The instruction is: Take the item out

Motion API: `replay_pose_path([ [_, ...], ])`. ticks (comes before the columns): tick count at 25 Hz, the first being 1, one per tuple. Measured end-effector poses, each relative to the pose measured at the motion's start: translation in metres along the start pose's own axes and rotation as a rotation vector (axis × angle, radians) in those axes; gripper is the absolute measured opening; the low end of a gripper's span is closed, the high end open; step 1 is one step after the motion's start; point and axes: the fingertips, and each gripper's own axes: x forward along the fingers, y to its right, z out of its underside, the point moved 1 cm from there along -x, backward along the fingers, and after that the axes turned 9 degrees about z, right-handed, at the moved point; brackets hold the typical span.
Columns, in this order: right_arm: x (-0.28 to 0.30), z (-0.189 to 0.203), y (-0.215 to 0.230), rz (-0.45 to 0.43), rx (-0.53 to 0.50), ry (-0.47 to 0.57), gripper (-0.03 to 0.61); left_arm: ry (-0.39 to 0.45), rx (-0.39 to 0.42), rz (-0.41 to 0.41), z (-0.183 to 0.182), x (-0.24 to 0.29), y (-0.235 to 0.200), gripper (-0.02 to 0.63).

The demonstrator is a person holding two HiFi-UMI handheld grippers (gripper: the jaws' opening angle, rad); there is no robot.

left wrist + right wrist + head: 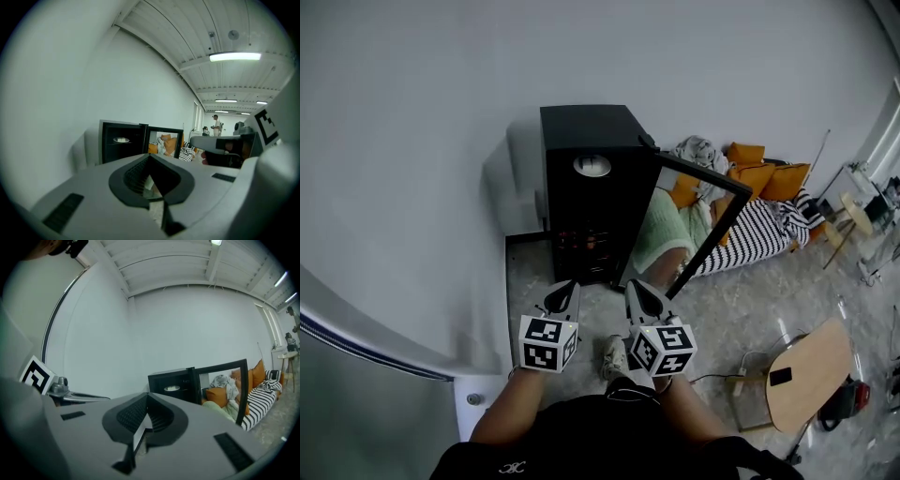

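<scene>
A black cabinet (589, 192) stands on the floor against the white wall, its glass door (698, 225) swung open to the right. On an upper shelf inside lies a white dish (592, 166), also visible as the dish (122, 139) in the left gripper view and the dish (172, 388) in the right gripper view. My left gripper (563, 298) and right gripper (646, 299) are side by side, short of the cabinet's front and well apart from it. Both are shut with nothing in them; the left gripper (154, 190) and right gripper (139, 430) show only a thin slit.
Behind the open door lies a sofa (759, 211) with orange cushions and a striped blanket. A round wooden table (806, 373) stands at the right. The curved white wall (412, 187) fills the left. A person's shoe (612, 356) is below the grippers.
</scene>
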Motion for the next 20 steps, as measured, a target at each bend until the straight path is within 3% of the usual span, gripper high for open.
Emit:
replay_pose_path([
  [20, 0.146, -0.006, 0.060, -0.049, 0.046, -0.025, 0.008, -0.005, 0.012, -0.056, -0.022, 0.120, -0.068, 0.000],
])
